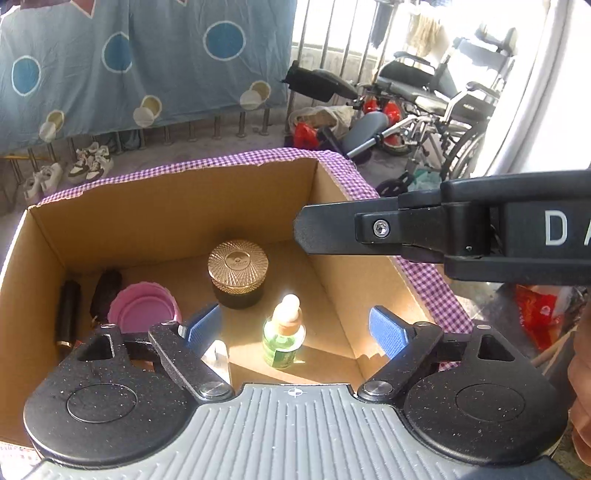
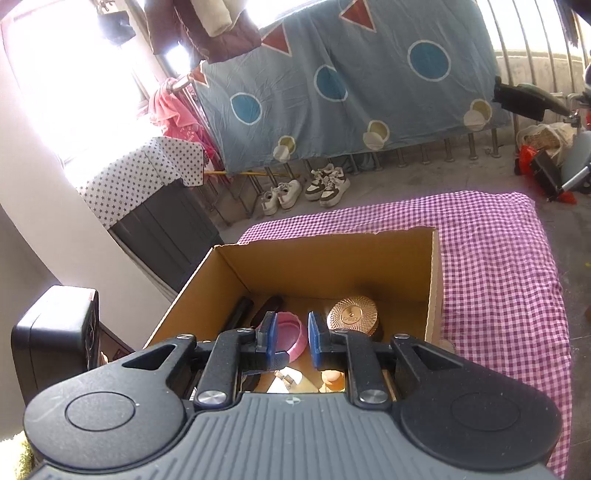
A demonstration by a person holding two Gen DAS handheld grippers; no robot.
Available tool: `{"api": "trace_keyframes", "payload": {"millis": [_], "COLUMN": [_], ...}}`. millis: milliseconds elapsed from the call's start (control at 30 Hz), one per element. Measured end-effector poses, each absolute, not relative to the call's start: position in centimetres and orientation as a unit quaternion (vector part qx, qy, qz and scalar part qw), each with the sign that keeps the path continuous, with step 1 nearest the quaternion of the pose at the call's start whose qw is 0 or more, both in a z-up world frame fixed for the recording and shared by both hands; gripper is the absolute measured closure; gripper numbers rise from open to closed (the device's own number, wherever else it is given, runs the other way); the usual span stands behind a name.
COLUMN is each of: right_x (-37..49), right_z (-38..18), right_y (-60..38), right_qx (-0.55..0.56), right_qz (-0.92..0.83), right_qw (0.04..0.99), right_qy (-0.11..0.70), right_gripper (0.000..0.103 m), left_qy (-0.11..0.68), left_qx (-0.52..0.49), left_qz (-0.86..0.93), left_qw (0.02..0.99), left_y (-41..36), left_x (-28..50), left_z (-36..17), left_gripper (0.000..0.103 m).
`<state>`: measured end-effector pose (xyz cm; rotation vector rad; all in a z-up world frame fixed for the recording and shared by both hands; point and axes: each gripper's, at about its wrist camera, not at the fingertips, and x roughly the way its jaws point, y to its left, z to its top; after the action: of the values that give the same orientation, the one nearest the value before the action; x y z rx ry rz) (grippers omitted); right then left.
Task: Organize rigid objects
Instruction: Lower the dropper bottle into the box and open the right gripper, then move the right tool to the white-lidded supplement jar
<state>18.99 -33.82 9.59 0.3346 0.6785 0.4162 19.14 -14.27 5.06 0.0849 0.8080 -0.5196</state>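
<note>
Balcony-type space with a grey concrete floor [image 2: 424, 177]. A blue sheet with circles [image 2: 351, 74] hangs over a metal railing [image 1: 332, 33] at 12 o'clock. 2 pairs of sneakers [image 2: 306, 188] stand on the floor below it. A folded wheelchair [image 1: 443, 96] is parked at 2 o'clock. A star-patterned cloth [image 2: 140, 173] covers a dark cabinet [image 2: 166, 236] at 10 o'clock. Strong daylight enters through a window [image 2: 74, 74] at 11 o'clock. A purple checked cloth [image 2: 498, 266] covers the work surface.
</note>
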Motion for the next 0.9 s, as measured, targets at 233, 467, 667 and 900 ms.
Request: {"api": "trace_keyframes", "payload": {"millis": [233,467,667,900], "right_x": [11.5,6.7,4.3,4.2], "right_z": [11.9,11.7,10.7,8.6], "right_y": [-34.1,-32.6,-30.7,-27.9], "right_qx": [0.2,0.215,0.23,0.224], "right_qz": [0.188,0.182,0.193,0.201], "right_qw": [0.928,0.928,0.919,0.907], "right_qy": [0.25,0.245,0.255,0.295], "right_gripper": [0.04,0.036,0.036,0.035], "left_qy": [0.327,0.321,0.321,0.324], "left_qx": [0.059,0.061,0.051,0.05], "left_qz": [-0.256,-0.238,-0.215,-0.184], "left_qw": [0.908,0.915,0.921,0.927], "left_y": [-12.4,-8.9,-5.4,-2.4], "left_x": [13.7,9.6,7.5,6.7], "left_z": [8.5,8.5,7.7,5.9], "left_gripper": [0.004,0.003,0.003,0.003]}}
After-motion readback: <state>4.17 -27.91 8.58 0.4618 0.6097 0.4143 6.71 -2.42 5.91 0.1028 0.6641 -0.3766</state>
